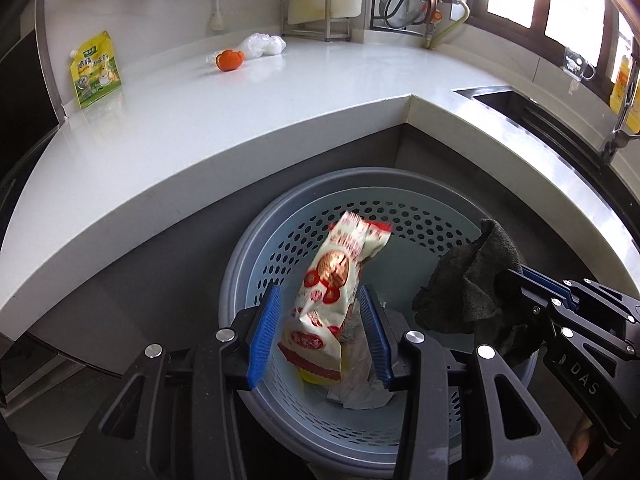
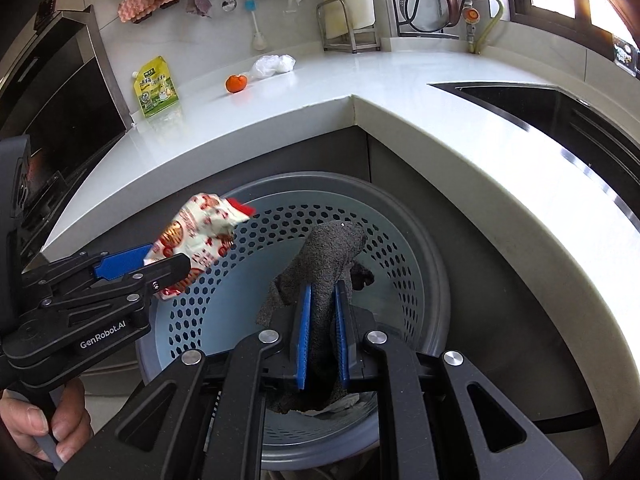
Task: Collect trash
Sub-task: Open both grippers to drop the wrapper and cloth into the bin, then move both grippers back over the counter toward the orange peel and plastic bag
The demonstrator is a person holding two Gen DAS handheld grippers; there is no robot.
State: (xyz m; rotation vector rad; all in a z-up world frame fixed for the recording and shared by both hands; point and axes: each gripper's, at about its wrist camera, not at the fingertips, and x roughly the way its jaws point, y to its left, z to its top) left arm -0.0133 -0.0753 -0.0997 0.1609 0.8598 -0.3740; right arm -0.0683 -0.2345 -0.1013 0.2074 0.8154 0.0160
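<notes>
red-white wrapper stands lengthwise, top tilted away, over bin.

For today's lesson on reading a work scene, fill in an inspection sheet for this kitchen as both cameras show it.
Surface: white counter, L-shaped, wraps the bin corner.
Job's things: snack wrapper over the bin; dark cloth over it too; paper trash in the bin.
Clutter: orange, plastic bag, green pouch on the counter.
Grippers: left gripper fingers apart around the wrapper; right gripper shut on the cloth.
Cables: nothing seen.
Surroundings: sink, rack, hanging utensils, window.
</notes>
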